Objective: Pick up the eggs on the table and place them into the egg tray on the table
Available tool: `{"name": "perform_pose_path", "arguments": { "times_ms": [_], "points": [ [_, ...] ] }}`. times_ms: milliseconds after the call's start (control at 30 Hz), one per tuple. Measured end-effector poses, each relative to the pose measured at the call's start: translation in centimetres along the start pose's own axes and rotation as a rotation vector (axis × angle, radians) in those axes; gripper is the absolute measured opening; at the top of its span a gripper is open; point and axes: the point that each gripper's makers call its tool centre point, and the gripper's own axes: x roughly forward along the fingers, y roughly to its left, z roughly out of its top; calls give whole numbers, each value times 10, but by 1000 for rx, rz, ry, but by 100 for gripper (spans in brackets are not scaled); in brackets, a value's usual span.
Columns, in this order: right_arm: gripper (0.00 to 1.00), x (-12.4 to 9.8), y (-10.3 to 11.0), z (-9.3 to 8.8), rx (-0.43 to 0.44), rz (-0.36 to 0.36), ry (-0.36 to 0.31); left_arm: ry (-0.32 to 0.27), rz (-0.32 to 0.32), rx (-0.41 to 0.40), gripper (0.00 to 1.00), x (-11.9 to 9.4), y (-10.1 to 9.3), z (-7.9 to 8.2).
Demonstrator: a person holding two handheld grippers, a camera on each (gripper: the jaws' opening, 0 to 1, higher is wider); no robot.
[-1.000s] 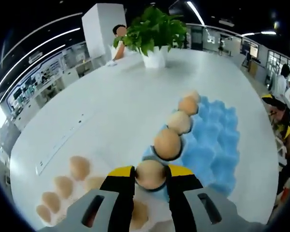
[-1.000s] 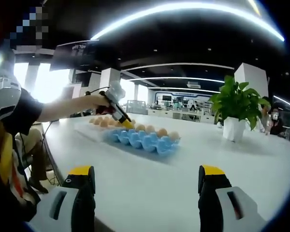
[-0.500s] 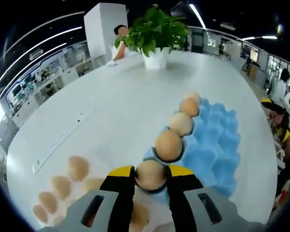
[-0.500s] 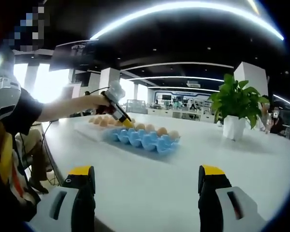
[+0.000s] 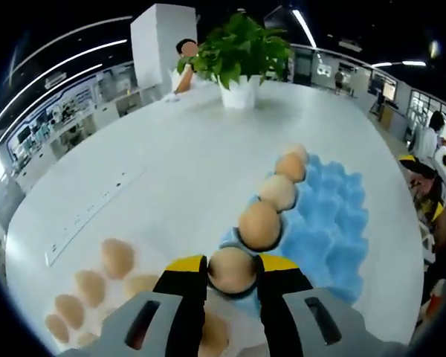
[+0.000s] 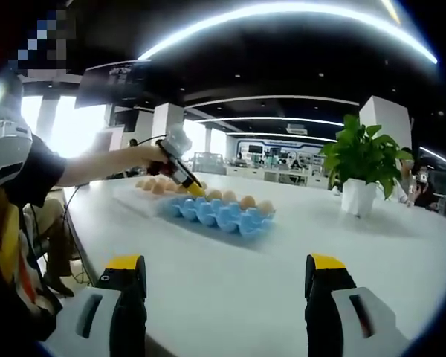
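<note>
The left claw is closed on an egg, its yellow-tipped jaws pressing both sides; the egg's underside is hidden, so whether it already sits in a cup cannot be told. It hovers at the near corner of the blue egg tray. Ahead of it, four more eggs fill the tray's left row; the cups to the right stand empty. Left of the claw, loose eggs lie on the white table, some cut off by the jaws. Beyond, the table is open as far as a potted plant.

The right claw holds nothing, jaws wide apart, low over bare table. From there, an outstretched arm holds the left claw at the tray's end.
</note>
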Motion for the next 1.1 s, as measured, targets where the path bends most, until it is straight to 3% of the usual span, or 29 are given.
{"name": "perform_pose_path", "arguments": {
  "times_ms": [300, 467, 767, 1000, 1100],
  "points": [
    [92, -2, 1, 3, -4, 2, -4, -9, 28, 101, 30, -7, -4, 3],
    [92, -1, 3, 6, -8, 8, -9, -61, 8, 98, 38, -18, -13, 13],
    [92, 0, 10, 8, -16, 24, -9, -152, -34, 2, 67, -49, -26, 16],
    [92, 0, 17, 12, -23, 40, -17, -289, -38, -89, 83, -93, -31, 13],
    [92, 0, 19, 13, -30, 44, -17, -320, -24, -109, 89, -109, -28, 8]
  ]
}}
